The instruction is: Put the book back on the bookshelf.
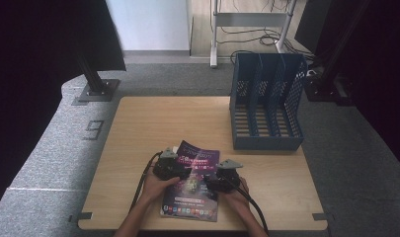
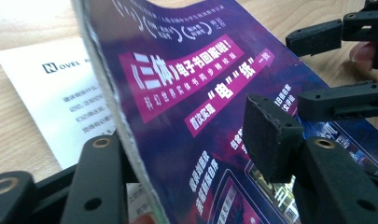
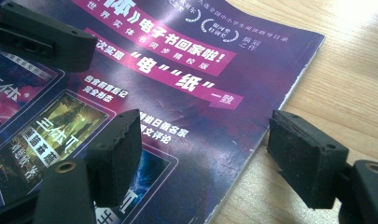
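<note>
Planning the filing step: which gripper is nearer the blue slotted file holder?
Right. The right gripper sits at the purple magazine's right edge, below the blue slotted file holder; the left gripper is farther left.
</note>
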Demonstrator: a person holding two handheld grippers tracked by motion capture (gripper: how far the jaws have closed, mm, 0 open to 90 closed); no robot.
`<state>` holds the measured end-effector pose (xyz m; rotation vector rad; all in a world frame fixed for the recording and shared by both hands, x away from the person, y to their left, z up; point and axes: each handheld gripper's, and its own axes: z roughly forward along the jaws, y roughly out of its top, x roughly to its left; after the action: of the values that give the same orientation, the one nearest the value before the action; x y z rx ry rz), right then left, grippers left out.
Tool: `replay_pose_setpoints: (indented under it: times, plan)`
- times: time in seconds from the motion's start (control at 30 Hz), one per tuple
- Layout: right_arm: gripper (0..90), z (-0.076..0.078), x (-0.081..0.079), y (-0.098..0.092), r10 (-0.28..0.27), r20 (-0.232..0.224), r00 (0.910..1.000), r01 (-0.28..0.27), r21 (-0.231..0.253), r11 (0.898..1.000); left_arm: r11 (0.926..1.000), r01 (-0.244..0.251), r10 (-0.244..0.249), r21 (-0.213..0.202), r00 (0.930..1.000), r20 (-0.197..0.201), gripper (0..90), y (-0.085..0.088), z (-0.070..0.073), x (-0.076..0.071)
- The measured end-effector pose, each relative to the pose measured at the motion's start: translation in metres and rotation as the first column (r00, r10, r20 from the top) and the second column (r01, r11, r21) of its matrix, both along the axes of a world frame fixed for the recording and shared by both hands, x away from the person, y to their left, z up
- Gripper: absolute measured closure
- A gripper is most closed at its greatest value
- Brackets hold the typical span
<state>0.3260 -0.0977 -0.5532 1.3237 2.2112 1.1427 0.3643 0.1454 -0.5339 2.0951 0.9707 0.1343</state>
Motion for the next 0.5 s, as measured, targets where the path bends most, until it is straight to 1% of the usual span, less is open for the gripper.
replay_pose_setpoints:
  times: [0.17,0.2,0.27,0.4,0.47,0.5]
  plan:
    - [26.1,0.0000,0.0000,0.0000,0.000,0.000,1.0000,0.000,0.000,1.000,0.9999,-0.007,0.007,0.014,0.9999,0.009,55.3,-0.0006,-0.0014,0.0011]
    - [26.1,0.0000,0.0000,0.0000,0.000,0.000,1.0000,0.000,0.000,1.000,0.9998,-0.016,0.016,0.012,0.9998,0.010,58.3,-0.0002,-0.0023,0.0017]
    - [26.1,0.0000,0.0000,0.0001,0.000,0.000,1.0000,0.000,0.000,1.000,0.9997,-0.023,0.023,0.011,0.9996,0.015,60.7,-0.0005,-0.0033,0.0018]
    - [26.1,0.0000,0.0000,0.0001,-0.001,0.000,1.0000,0.001,0.000,1.000,0.9997,-0.021,0.021,0.009,0.9995,0.024,67.7,-0.0010,-0.0037,0.0014]
    - [26.1,0.0000,-0.0001,0.0001,-0.001,0.000,1.0000,0.001,0.000,1.000,0.9999,-0.016,0.016,-0.005,0.9994,0.030,72.0,0.0001,-0.0026,0.0009]
    - [26.1,0.0000,-0.0001,0.0001,-0.001,0.000,1.0000,0.001,0.000,1.000,0.9999,-0.016,0.016,-0.005,0.9994,0.030,73.7,0.0001,-0.0026,0.0009]
